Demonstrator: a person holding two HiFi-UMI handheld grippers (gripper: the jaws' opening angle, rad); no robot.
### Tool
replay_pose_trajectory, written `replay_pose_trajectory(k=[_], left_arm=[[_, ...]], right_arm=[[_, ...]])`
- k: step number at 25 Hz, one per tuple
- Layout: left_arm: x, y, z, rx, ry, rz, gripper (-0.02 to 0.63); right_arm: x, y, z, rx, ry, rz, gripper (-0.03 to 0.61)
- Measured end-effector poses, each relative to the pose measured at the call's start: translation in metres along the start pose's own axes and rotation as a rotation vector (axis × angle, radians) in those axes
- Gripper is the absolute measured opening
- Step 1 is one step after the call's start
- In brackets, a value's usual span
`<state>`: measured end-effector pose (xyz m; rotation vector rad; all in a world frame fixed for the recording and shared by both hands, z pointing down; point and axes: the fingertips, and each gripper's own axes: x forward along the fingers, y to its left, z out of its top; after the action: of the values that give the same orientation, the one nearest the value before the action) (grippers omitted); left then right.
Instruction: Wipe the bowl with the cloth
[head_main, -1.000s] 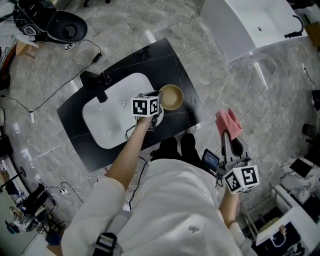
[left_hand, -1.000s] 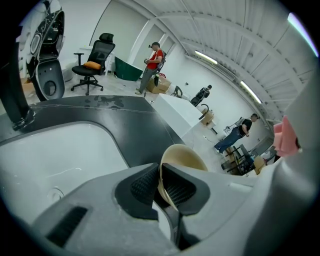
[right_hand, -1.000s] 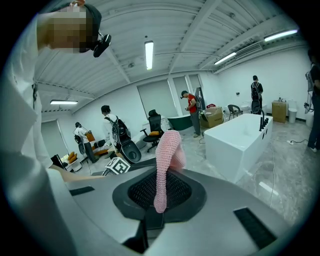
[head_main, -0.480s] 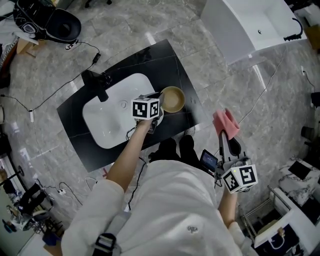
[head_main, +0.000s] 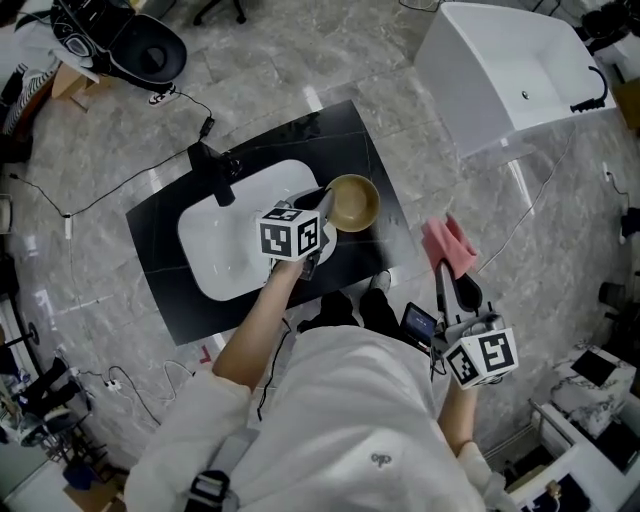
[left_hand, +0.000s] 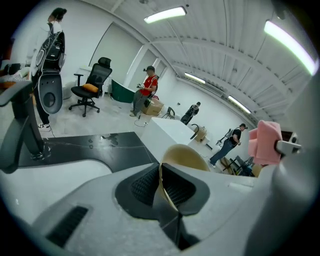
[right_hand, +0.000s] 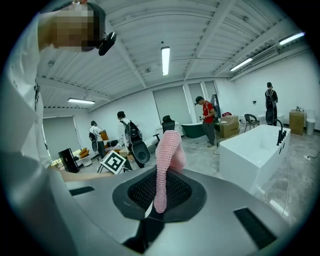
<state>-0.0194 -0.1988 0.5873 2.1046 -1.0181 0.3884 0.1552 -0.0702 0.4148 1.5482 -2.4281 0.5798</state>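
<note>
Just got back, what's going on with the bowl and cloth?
The person's left tongs are shut on the rim of the tan bowl, holding it by the white sink in the black counter. The right tongs grip the pink cloth off to the side, apart from the bowl. Wiping has not started.

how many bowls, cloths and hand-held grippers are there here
bowl: 1
cloth: 1
hand-held grippers: 2, the left hand-held gripper shut on the bowl's rim, the right hand-held gripper shut on the cloth
total: 4
</note>
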Motion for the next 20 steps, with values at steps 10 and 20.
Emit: replay_pose_trajectory(k=[10, 20], left_arm=[[-0.063, -0.015, 0.058, 0.066, -0.167, 0.069, 0.028], [-0.111, -0.038, 0.077, 0.111, -0.257, 0.121, 0.028]], right_arm=[[0.024, 0.040, 0.042, -0.091, -0.102, 0.120, 0.017], [0.029, 0.077, 0.062, -0.141, -0.165, 0.250, 0.017]])
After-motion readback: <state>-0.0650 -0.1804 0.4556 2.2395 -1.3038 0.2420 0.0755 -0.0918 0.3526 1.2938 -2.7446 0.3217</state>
